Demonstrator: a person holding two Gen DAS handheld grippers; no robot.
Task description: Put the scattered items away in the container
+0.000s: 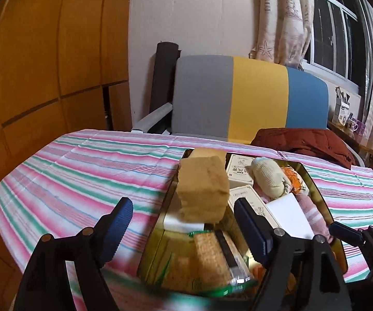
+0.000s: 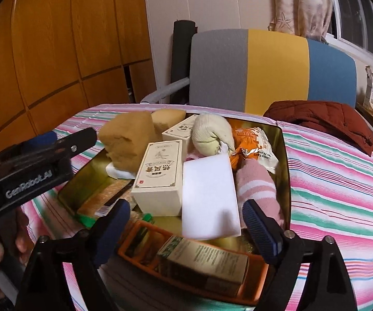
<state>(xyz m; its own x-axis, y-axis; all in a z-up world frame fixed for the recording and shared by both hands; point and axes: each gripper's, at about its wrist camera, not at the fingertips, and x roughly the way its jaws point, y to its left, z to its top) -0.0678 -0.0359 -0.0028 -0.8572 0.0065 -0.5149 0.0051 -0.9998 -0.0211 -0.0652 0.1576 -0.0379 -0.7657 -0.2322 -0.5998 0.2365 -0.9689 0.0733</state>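
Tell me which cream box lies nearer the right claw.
The cream box beside the white sponge; the other box sits farther back, by the tan sponge.

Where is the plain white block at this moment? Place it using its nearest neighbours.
In the right wrist view the white block lies in the gold tin, leaning between the cream printed box on its left and the pink striped sock on its right.

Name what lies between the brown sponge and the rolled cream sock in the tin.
In the right wrist view, two cream printed boxes stand between the brown sponge and the cream sock inside the gold tin.
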